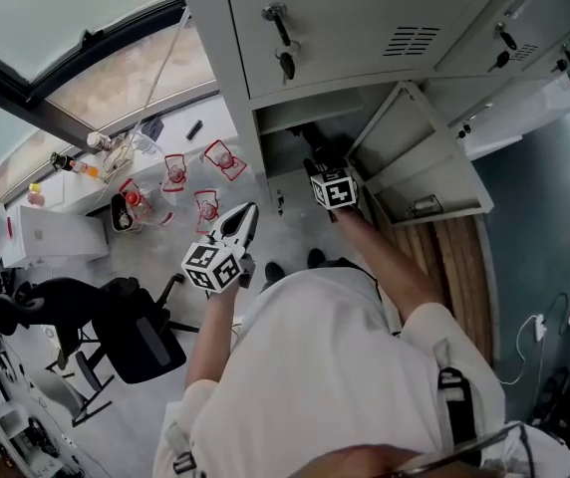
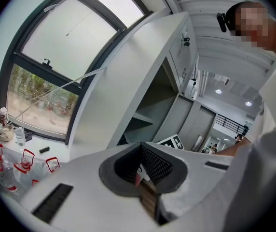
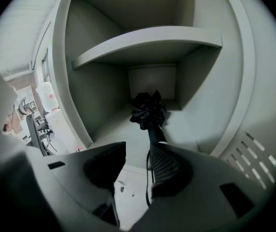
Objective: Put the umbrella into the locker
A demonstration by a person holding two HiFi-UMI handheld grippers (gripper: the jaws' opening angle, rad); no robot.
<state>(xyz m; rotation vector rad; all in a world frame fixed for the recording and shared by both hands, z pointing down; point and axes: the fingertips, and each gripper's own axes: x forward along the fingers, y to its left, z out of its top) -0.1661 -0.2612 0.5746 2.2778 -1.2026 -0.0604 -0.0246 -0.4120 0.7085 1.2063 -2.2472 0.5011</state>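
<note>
Left gripper [image 2: 140, 148] hangs outside the locker [image 3: 94, 100], jaws together on nothing. Right gripper [image 3: 138, 149], the nearer one, sits at the locker's mouth, jaws apart, clamping nothing. Just ahead of its right jaw the umbrella [image 3: 148, 112] lies on the locker's floor under the shelf [image 3: 147, 42], long axis pointing straight in, bunched canopy toward the locker's back.

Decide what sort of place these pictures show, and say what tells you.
Probably an office or lab: grey metal lockers with keys in the doors, a black office chair, and a large window with bottles below it.
</note>
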